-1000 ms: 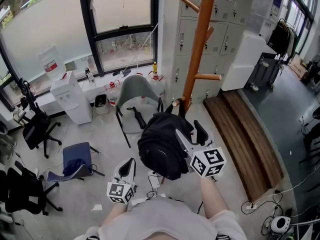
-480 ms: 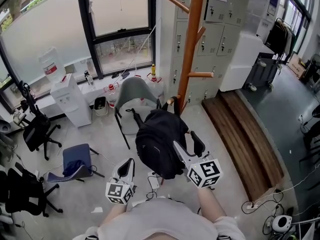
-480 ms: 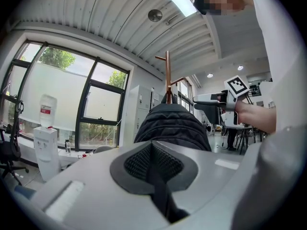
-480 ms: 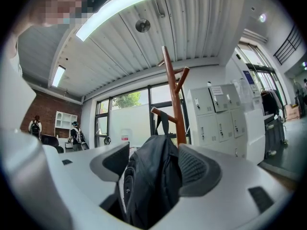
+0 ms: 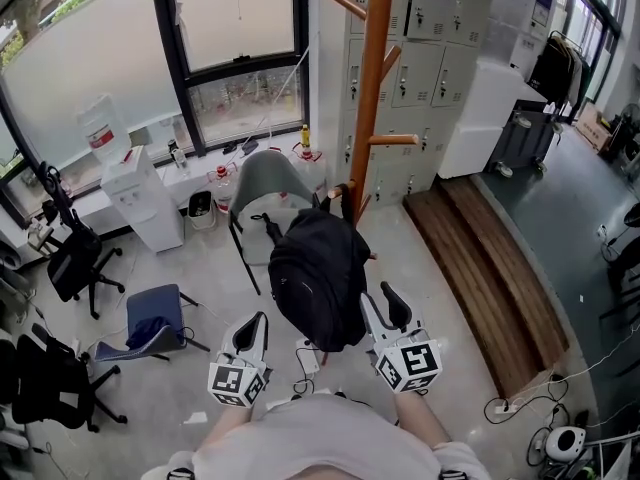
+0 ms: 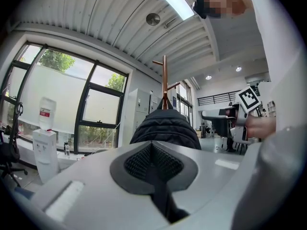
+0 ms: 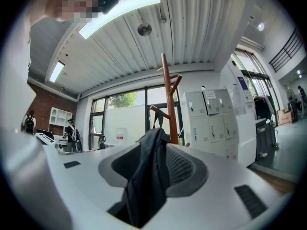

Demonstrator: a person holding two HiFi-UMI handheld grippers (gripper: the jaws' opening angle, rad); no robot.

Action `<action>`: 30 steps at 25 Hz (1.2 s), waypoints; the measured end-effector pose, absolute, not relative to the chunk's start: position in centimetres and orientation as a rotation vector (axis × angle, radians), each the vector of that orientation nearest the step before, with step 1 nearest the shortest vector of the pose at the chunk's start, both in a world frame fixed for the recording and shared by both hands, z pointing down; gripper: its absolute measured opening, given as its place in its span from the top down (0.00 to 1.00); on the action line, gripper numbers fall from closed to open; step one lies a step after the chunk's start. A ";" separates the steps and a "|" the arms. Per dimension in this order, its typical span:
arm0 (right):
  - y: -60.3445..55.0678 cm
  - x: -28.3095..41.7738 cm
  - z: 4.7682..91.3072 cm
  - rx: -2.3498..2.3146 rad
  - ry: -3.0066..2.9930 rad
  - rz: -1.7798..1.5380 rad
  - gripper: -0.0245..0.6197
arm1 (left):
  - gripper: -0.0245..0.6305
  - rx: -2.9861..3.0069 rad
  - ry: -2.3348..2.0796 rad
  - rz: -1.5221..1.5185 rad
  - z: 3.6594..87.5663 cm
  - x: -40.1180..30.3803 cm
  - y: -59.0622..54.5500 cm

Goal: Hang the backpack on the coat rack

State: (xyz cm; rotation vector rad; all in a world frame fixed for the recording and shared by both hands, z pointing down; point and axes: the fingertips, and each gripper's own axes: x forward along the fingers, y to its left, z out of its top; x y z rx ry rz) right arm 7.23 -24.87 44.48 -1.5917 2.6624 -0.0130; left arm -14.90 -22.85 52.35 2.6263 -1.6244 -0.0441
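Right, pulled back from the coat rack [image 5: 375, 78] over the last second, and dropped the right claw [image 5: 380, 300] from the flank of the black backpack [image 5: 318, 268] to just beside its lower right corner. Closing that claw at this very moment, with a dark strap [image 7: 146, 176] of bag fabric caught between the pads and, by the look of it, pinched there. Left claw [image 5: 254, 324] kept low on the left, pressed together on nothing, short of the bag.

Hanging now by the top loop from the short lower peg [image 5: 343, 189], well off the floor [image 5: 450, 298], with the grey chair [image 5: 262, 183] behind it in the head view. Looks settled rather than propped, with no claw under the bulk any more. Judging from that: weight handed over to the peg, hang as good as done. Still tethered by that strap, though.

Next, most likely: spread the right claw, let the strap fall, back away cleanly. Worth avoiding: tugging that strap while stepping back, for fear of swinging the bag or slipping the loop off so short a peg.
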 end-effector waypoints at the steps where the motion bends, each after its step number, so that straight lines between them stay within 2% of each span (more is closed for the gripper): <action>1: -24.6 7.5 44.9 -1.602 2.659 -0.019 0.71 | 0.95 2.628 -1.626 -0.047 52.2 -14.8 -22.8; 3: -24.1 8.0 45.8 -1.624 2.661 -0.019 0.82 | 0.95 2.633 -1.629 -0.050 52.0 -14.7 -22.7; 5: -23.7 8.5 46.6 -1.640 2.665 -0.024 0.86 | 0.95 2.637 -1.631 -0.051 51.8 -14.7 -22.6; 6: -23.6 8.8 46.9 -1.646 2.667 -0.030 0.93 | 0.95 2.639 -1.632 -0.051 51.8 -14.6 -22.6; 7: -23.4 9.0 47.2 -1.647 2.670 -0.036 0.95 | 0.95 2.641 -1.633 -0.051 51.7 -14.6 -22.5; 30: -23.6 10.7 50.2 -1.677 2.630 -0.165 0.95 | 0.95 2.629 -1.668 -0.043 52.6 -13.9 -22.5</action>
